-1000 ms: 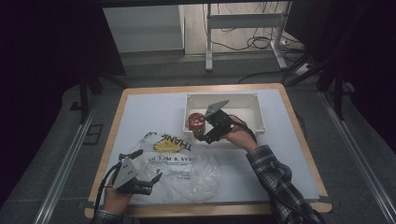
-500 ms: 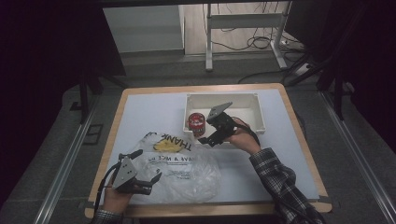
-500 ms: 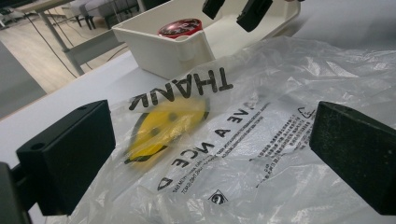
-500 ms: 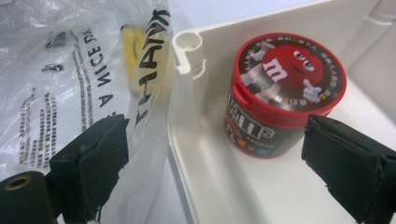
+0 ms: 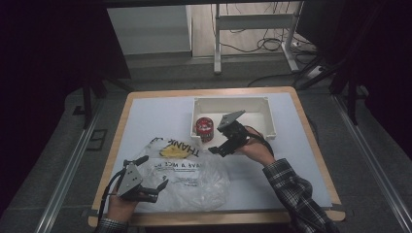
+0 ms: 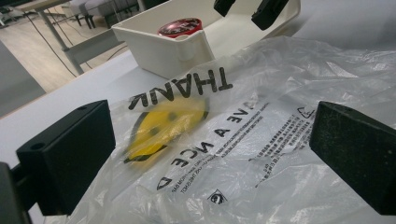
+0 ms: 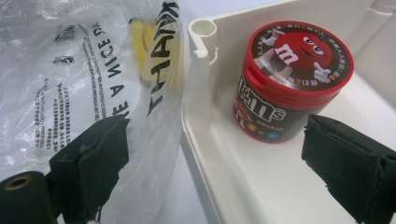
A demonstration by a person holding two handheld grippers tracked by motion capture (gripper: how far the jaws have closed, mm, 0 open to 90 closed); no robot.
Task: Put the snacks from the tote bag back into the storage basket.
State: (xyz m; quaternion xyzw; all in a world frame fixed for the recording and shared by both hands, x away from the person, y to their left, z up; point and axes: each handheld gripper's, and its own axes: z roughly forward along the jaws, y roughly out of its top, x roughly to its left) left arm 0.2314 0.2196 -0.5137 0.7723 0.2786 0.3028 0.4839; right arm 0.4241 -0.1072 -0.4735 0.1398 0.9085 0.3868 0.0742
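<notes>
So rn the right gripper [image 5: 217, 149] sits w/ jaws wide apart at the near-left corner of the white bin [image 5: 265, 104], nothing gripped. One jaw hangs over the plastic bag [image 5: 194, 177], the other inside the bin. M&M's tub [image 7: 290, 79] stands upright in that corner, just past the jaws. Left gripper [image 5: 154, 190] is also spread open, low over the bag's near edge, not pinching it afaict. Looks like the reach-for-tub step imo. Next move prob needs both jaws shifted inside the wall, straddling the tub, then closing.

Black block-jawed right claw [image 5: 218, 148], grey three-cornered plate, black cable, seemingly plaid sleeve [image 5: 291, 189]
</notes>
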